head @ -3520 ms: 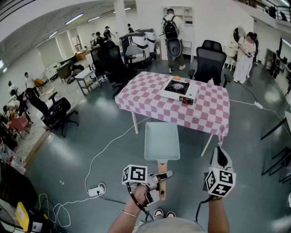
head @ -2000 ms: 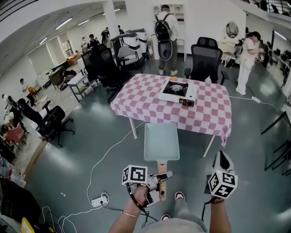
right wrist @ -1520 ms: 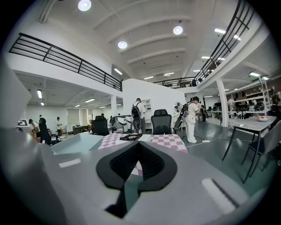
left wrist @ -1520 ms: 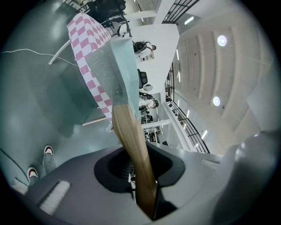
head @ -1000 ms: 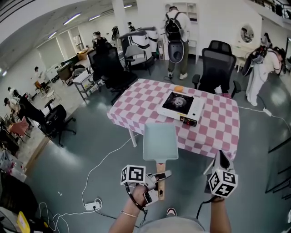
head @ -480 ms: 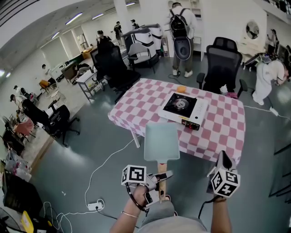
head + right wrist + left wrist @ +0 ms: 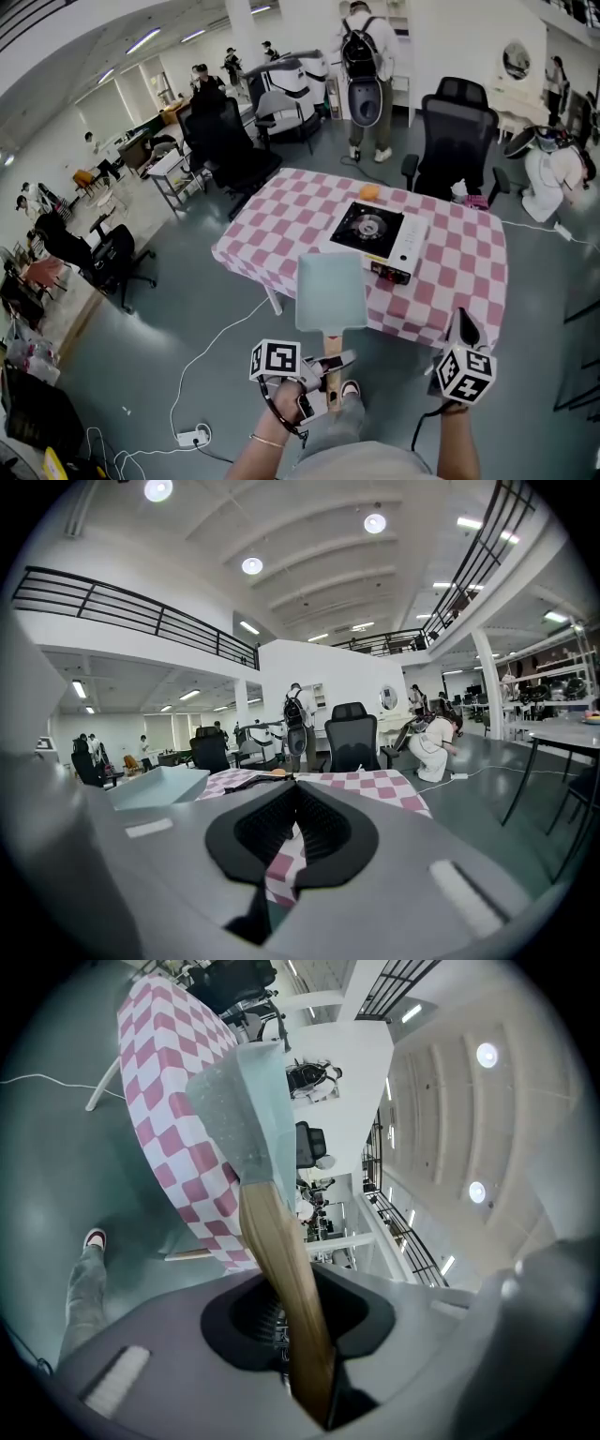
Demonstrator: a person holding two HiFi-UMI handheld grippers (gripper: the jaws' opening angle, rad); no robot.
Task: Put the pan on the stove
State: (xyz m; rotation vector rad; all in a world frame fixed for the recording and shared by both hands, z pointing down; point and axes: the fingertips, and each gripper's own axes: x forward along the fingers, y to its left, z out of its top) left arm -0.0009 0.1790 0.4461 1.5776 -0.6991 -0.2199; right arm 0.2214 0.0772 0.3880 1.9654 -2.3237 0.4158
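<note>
Wooden handle (image 7: 333, 345) of the pan (image 7: 330, 291) is clamped in your left gripper (image 7: 335, 363). Your right gripper (image 7: 463, 324) is closed and empty. The stove (image 7: 375, 236) sits on the checkered table (image 7: 281, 225), with office chairs (image 7: 457, 131) beyond.

The hall is bright and evenly lit. The light comes from round ceiling lamps (image 7: 157, 489) and long strip lights (image 7: 152, 39) overhead. The glossy grey floor (image 7: 141, 328) shows pale reflections, and the shadow under the table (image 7: 272, 225) is soft. All views bend strongly at the edges, and both gripper views have dark rounded corners. The wooden pan handle (image 7: 281, 1269) looks slightly blurred near the lens.
</note>
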